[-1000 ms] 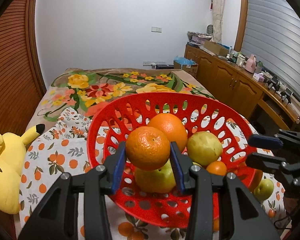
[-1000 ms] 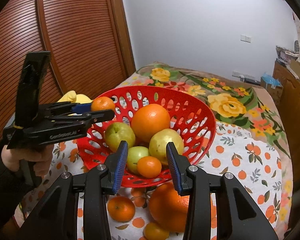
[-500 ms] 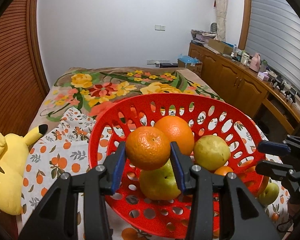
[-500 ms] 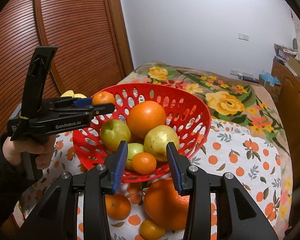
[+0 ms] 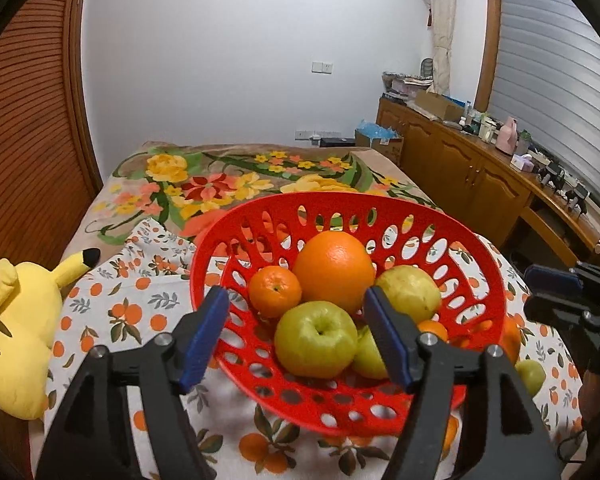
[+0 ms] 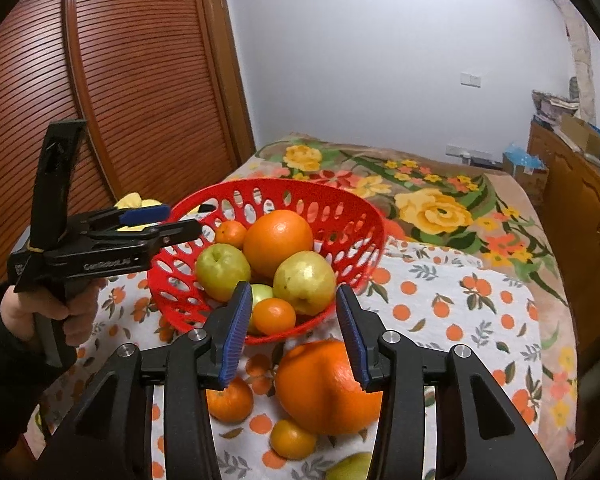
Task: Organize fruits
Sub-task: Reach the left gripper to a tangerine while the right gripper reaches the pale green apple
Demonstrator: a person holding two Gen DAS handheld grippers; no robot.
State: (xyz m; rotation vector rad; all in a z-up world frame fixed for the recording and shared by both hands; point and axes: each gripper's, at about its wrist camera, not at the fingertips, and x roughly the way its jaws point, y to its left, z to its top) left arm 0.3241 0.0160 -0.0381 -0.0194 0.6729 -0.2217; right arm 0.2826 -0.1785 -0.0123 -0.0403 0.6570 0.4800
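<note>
A red perforated basket [image 5: 480,276] [image 6: 364,224] stands on an orange-print cloth. It holds a mandarin [image 5: 275,291] [image 6: 230,233], a big orange [image 5: 334,272] [image 6: 278,237], a green apple [image 5: 315,339] [image 6: 222,266], a yellow pear [image 5: 410,293] [image 6: 304,276] and a small mandarin [image 6: 273,316]. My left gripper [image 5: 296,336] [image 6: 168,222] is open and empty at the basket's near rim. My right gripper [image 6: 292,328] is open above a large orange [image 6: 320,388] on the cloth.
Loose on the cloth lie two mandarins [image 6: 230,400] [image 6: 292,438] and a green fruit [image 6: 350,466] [image 5: 531,376]. A yellow plush toy [image 5: 14,344] lies left. A floral blanket [image 5: 228,184] covers the bed behind. Wooden cabinets [image 5: 480,184] stand right.
My left gripper opened and let go of the mandarin, which now rests in the basket beside the big orange. The left gripper drew back a little. The right gripper stayed open.
</note>
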